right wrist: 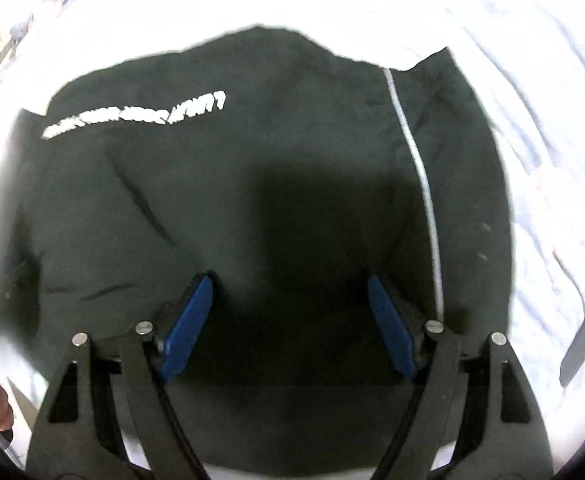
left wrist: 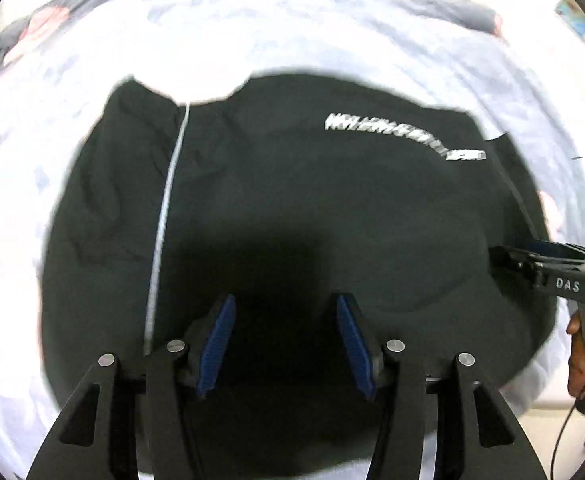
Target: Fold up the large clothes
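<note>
Over on the left, the pale, rumpled bed sheet (left wrist: 20,184) is showing all round the action, and lying on it is the big black fabric garment with white lettering (left wrist: 292,184), spread mostly flat. A thin white stripe (left wrist: 164,216) is running along its left part in the left wrist view, from near to far.

Moving right, the left gripper (left wrist: 285,340) is hanging just above the near part of the garment, blue pads (left wrist: 216,344) spread wide, nothing between them. The cloth is lying straight ahead of it and beneath it.

Further right, the white lettering (left wrist: 404,136) is sitting on the far right part of the cloth, and at the right edge the right gripper (left wrist: 532,260) is coming in from the side; from here its jaws are too hard to read.

Its own camera is settling that: the right gripper (right wrist: 290,320) is also spread open and empty, over the garment (right wrist: 252,152), with the stripe (right wrist: 420,168) on its right.

Both grippers look about equally near the cloth; my read is that a near-edge pinch is the next call.
</note>
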